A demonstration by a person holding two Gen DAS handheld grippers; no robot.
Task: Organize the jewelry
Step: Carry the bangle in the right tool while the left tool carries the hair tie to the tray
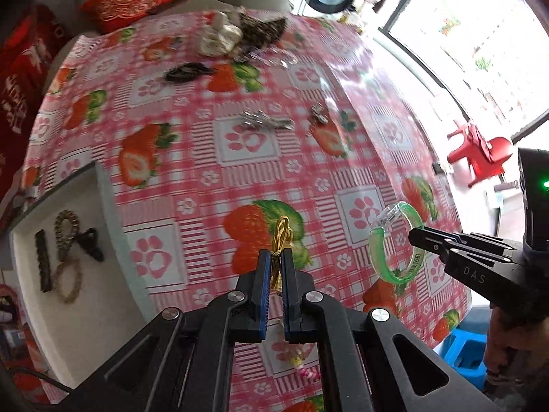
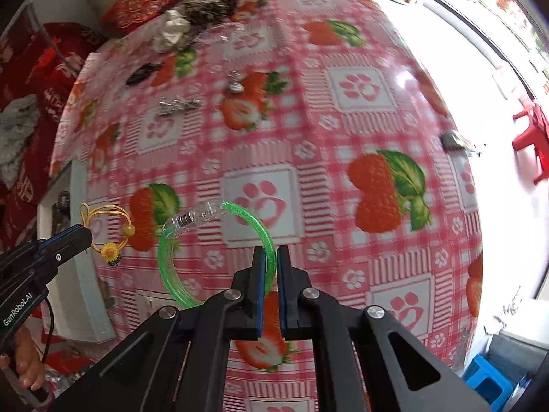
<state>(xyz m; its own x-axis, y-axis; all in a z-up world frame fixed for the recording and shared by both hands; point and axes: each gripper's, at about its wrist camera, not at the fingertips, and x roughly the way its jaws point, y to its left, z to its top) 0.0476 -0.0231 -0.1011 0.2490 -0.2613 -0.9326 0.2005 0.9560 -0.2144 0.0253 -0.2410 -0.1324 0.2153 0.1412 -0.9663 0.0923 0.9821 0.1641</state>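
Green bangle (image 2: pixel 219 257) and yellow cord (image 1: pixel 282 237) hang clamped in steeply down-tilted fingers.

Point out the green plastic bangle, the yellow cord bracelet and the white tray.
Green plastic bangle (image 2: pixel 164 257): right wrist view, left arc.
Yellow cord bracelet with sunflower charm (image 2: pixel 110 251): right wrist view, charm.
White tray (image 1: pixel 103 240): left wrist view, bare floor.

The left gripper (image 2: pixel 84 237) body carries white lettering reading "GenRobot.AI". The right gripper (image 1: pixel 417 237) body shows "DAS". Print on the green bracelet (image 1: pixel 398 243) is illegible.
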